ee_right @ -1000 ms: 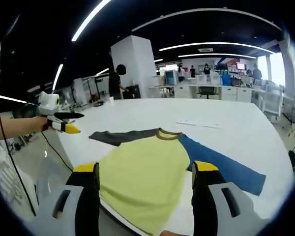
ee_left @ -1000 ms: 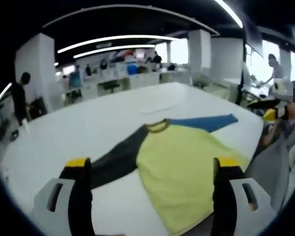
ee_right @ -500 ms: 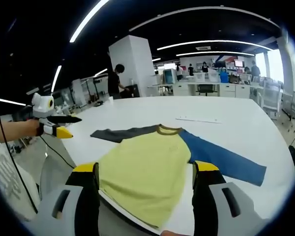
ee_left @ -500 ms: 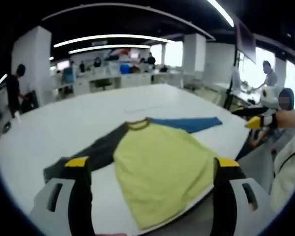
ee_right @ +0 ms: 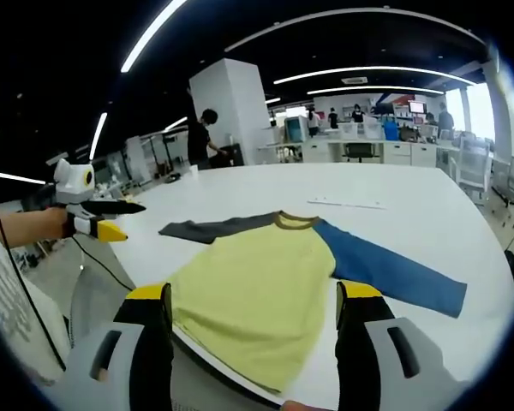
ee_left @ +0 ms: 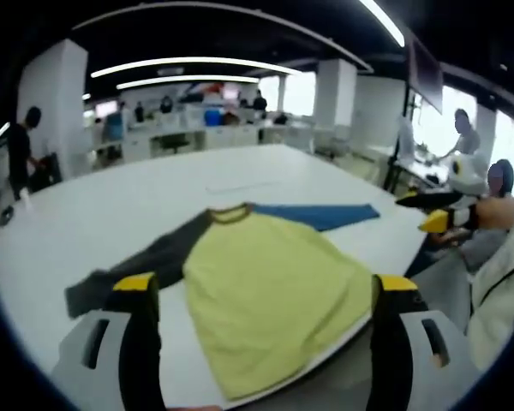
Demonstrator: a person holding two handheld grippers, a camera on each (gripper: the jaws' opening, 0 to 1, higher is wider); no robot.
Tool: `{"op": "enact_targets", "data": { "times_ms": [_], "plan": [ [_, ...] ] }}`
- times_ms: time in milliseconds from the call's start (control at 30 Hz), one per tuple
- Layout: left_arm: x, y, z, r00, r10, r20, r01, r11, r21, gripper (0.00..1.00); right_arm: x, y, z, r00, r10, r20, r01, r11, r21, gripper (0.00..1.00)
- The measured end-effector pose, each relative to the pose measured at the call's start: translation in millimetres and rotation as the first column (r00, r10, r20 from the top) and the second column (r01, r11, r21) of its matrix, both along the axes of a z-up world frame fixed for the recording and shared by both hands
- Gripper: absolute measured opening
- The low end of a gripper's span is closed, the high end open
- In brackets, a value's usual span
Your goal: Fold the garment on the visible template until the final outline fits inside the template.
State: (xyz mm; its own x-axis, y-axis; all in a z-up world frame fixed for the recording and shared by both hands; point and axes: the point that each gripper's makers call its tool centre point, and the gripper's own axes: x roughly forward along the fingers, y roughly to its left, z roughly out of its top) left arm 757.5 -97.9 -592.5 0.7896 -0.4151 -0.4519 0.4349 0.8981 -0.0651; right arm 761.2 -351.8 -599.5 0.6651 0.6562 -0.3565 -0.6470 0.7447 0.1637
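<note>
Hidden hem of the shirt [ee_right: 248, 291].
At six o'clock, the hem drops past the table [ee_right: 411, 214] edge; template too faint to tell.

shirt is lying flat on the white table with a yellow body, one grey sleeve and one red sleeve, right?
Not quite: the second sleeve is blue, not red, as the right gripper view shows. The shirt does lie flat on the white table, with a yellow body and one grey sleeve.

A long-sleeved shirt [ee_left: 270, 287] with yellow body, one dark grey sleeve, one blue sleeve and an olive collar lies flat and unfolded on a white table [ee_left: 111, 214], its hem overhanging the near edge.
</note>
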Motion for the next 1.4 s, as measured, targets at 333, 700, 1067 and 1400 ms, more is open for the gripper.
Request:
{"op": "enact_targets", "data": {
  "times_ms": [333, 700, 1067, 1400],
  "plan": [
    [-2.6, 0, -3.4, 1.000, 0.005, -0.014, -0.005, 1.000, 0.010, 0.98, 6, -5, -4.6, 1.000, -0.014, -0.008, 0.014, 1.000, 0.012, 0.77],
    [-1.9, -7, -7.9, 0.999, -0.019, -0.028, 0.019, 1.000, 0.016, 0.97, 42, -56, -33.3, 0.983, -0.164, -0.083, 0.166, 0.986, 0.016, 0.75],
    [-4.0, -13, -12.9, 0.998, -0.034, -0.050, 0.035, 0.999, 0.014, 0.97, 91, -166, -83.6, 0.872, -0.464, -0.153, 0.461, 0.885, -0.060, 0.68],
    [-8.6, -16, -15.4, 0.996, -0.048, -0.070, 0.049, 0.999, 0.015, 0.96, 129, -243, -141.4, 0.750, -0.624, -0.217, 0.594, 0.781, -0.194, 0.65]
  ]
}}
